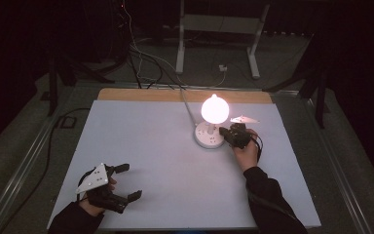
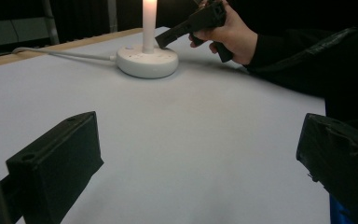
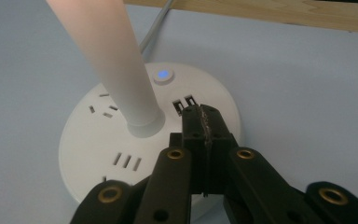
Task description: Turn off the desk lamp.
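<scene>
Left tool near the table's near-left corner, jaws apart, empty, wide bare surface around. Right tool pressed together, tips over round white socket base by far edge; glowing bulb overexposed.

lamp bulb: cut off by top edge | claw contact: unclear
</scene>
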